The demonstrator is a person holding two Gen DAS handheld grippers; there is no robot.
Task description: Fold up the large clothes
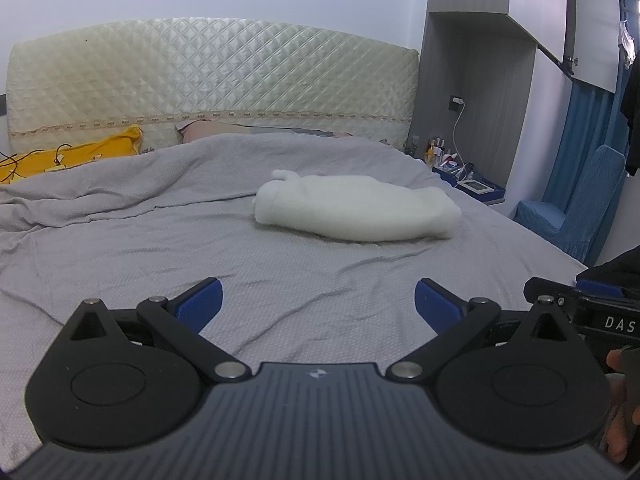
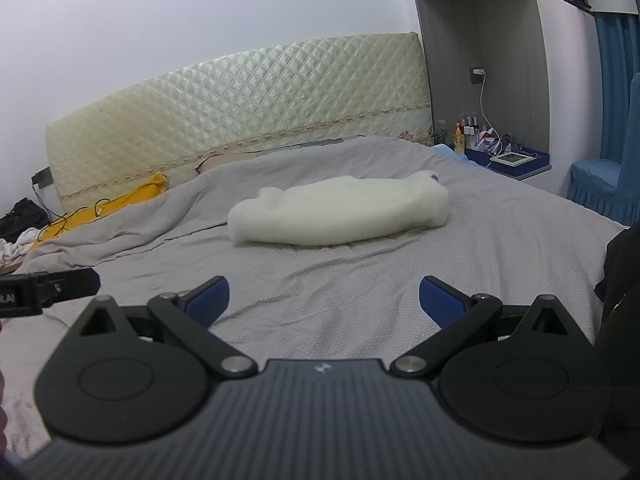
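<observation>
So, count-wise it's one white fluffy garment (image 1: 356,208), already folded into a chunky bundle, lying roughly mid-bed on the grey bedspread (image 1: 160,248), toward the right side in the left wrist view. Two grippers total: the left gripper (image 1: 318,300) and the right gripper (image 2: 324,300), both with their blue pads spread wide apart and nothing between them, so released and empty. Each one hovers low over the near part of the bed, well short of the garment, pointing at it, with only wrinkled sheet in between. Around it: one quilted cream headboard (image 1: 212,80), one yellow pillow (image 1: 76,154) at the far left with a dark cable lying on it, a nightstand (image 2: 516,162) crowded with little bottles and a charger cord, plus a blue covered chair (image 1: 576,208). Part of a hand (image 1: 620,408) shows at the right edge of the left view, beside the other gripper's body.
</observation>
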